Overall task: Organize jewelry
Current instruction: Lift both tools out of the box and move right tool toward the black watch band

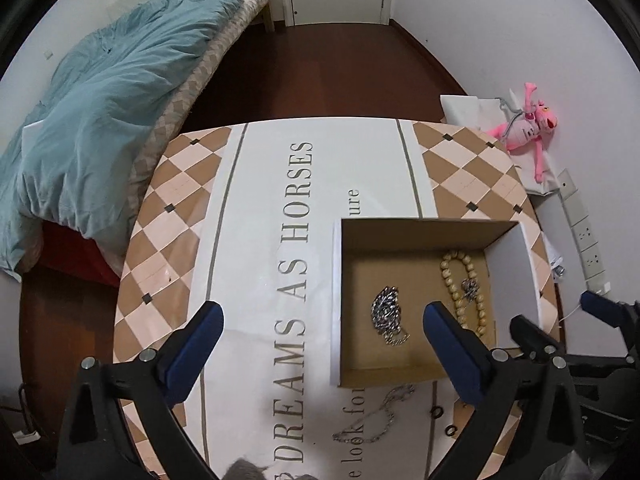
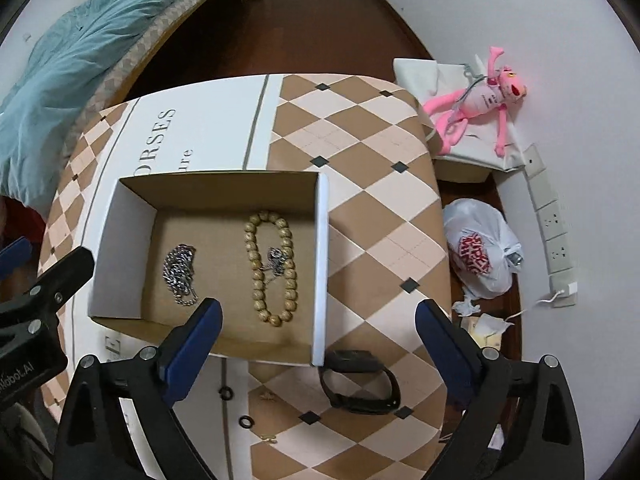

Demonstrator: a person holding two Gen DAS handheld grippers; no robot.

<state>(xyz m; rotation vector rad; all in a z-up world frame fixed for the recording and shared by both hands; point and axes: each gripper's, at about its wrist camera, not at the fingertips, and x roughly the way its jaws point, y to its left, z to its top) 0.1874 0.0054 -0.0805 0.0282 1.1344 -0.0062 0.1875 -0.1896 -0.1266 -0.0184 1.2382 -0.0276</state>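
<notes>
So from where I'm sitting, both claws are spread wide with nothing between the blue pads. My left claw (image 1: 322, 322) hangs over the tabletop (image 1: 184, 216) with its right finger over the near edge of the cardboard box (image 1: 416, 228), and my right claw (image 2: 318, 316) hovers over the box's near right corner. The box (image 2: 216, 188) sits open on the tabletop with three pieces already inside: a bunched silver chain (image 2: 180, 272) on the left, a loop of wooden beads (image 2: 272, 264) on the right, and a small silver pendant thing (image 2: 276, 258) lying across the beads, touching them. Still out on the tabletop, nearer me than the box: a black watch (image 2: 358, 380) just beside the box's near right corner, two little black rings (image 2: 245, 422) between my right claw's fingers, and something small and gold (image 2: 267, 438) near them, too tiny to tell what it is. In the left view there's also a thin silver necklace (image 1: 376, 416) stretched out on the printed white strip in front of the box. Off to the right on the floor: a pink plush toy (image 2: 476, 108) and a plastic bag (image 2: 480, 256).
</notes>
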